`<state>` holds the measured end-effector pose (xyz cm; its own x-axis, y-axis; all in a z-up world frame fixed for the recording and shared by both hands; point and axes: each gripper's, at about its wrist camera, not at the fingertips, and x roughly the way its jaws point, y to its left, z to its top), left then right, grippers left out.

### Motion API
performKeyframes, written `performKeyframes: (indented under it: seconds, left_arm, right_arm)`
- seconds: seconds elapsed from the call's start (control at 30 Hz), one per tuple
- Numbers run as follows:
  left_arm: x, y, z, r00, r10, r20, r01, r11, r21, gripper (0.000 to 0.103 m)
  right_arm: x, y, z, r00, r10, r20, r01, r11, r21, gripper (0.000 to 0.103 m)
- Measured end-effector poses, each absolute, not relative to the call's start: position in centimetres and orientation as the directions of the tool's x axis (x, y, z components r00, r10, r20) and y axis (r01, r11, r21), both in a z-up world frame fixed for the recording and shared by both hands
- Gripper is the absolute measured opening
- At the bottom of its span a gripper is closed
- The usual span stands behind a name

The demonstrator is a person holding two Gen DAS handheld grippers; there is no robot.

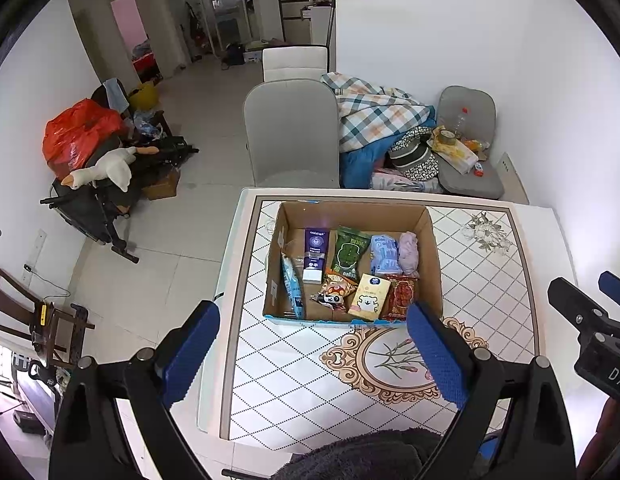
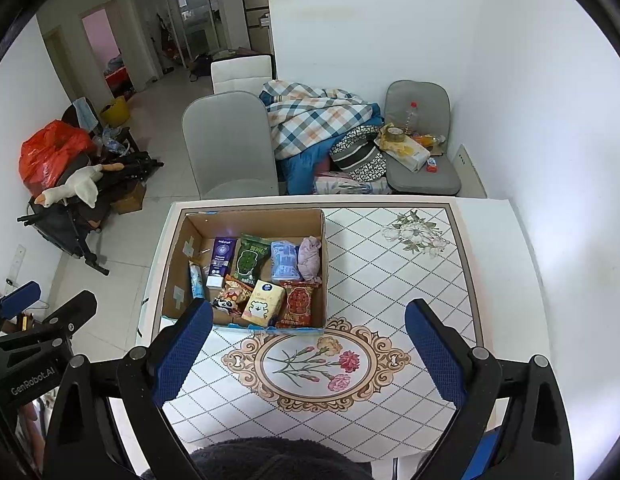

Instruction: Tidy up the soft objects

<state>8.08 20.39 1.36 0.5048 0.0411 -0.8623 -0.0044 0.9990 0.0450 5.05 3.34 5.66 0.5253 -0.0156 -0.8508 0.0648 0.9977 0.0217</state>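
Note:
A cardboard box [image 1: 431, 248] stands on the patterned table [image 1: 310, 392]; it also shows in the right wrist view [image 2: 324, 248]. Inside lie a green snack bag [image 1: 349, 254], a blue rolled cloth [image 1: 383, 256], a pink rolled cloth [image 1: 409, 252], a red packet [image 1: 401, 296], a cream tissue pack [image 1: 367, 296], a blue-white box [image 1: 315, 254] and other packets. My left gripper [image 1: 313, 320] is open and empty, held above the table in front of the box. My right gripper [image 2: 310, 320] is open and empty, to the right of the left one.
A grey chair [image 1: 292, 132] stands behind the table. A plaid blanket pile [image 1: 373, 120] and a cushioned seat with clutter [image 1: 465, 148] lie at the back right. A stroller with a plush goose [image 1: 106, 168] stands on the floor at left. A dark fuzzy thing [image 1: 357, 456] is at the bottom edge.

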Motion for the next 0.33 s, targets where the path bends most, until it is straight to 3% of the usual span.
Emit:
performKeyframes:
  seconds: [0.33]
  left_arm:
    - [8.35,20.17,1.36,0.51,0.036,-0.86,0.005,0.999,0.045,0.096]
  right_arm:
    - [5.17,3.21,5.57,0.525,-0.014,-0.851,0.066,0.998,0.024,0.099]
